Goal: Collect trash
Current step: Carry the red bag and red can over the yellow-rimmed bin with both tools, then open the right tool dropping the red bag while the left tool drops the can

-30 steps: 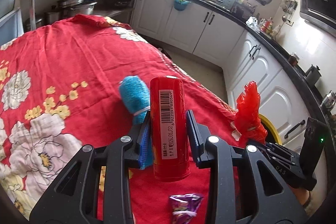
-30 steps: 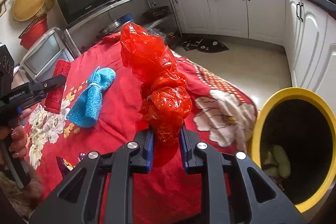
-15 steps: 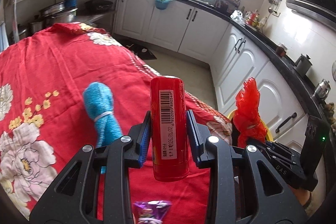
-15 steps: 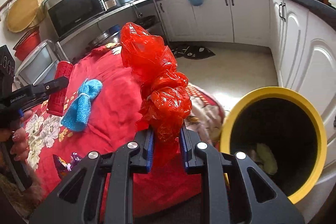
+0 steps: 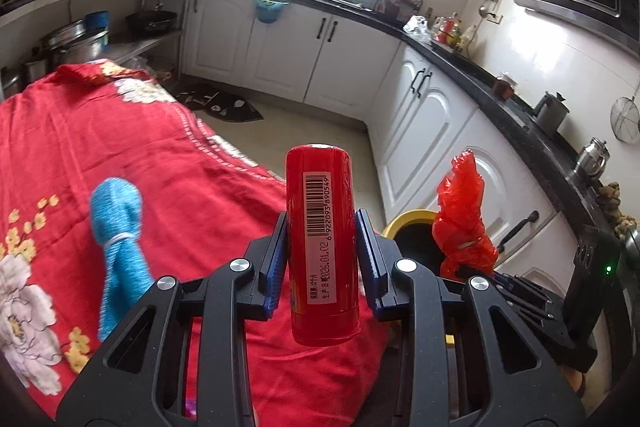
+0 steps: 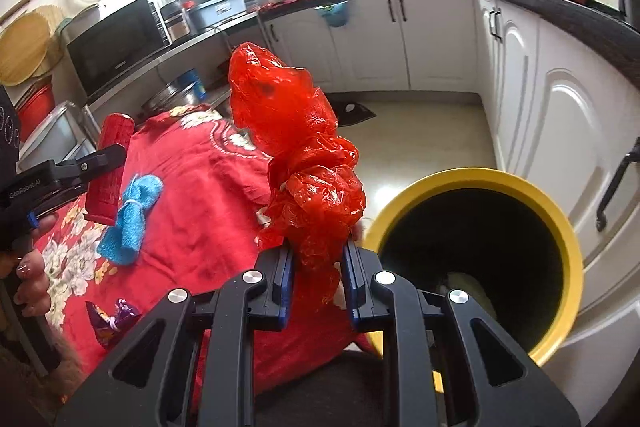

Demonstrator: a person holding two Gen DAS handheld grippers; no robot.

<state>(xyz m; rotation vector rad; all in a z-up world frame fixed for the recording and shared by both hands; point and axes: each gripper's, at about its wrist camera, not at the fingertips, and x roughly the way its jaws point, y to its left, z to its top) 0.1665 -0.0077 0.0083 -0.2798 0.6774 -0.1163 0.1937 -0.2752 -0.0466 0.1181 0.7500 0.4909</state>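
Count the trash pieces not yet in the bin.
3: red can held in the left gripper, red plastic bag held in the right gripper, purple wrapper on the red cloth. Others may be hidden.

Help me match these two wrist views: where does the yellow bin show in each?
Left wrist: yellow bin at lower right, only its rim showing, between the red can and the red plastic bag.
Right wrist: bin at lower right, mouth open.
Shared landmark: blue cloth on the red tablecloth.
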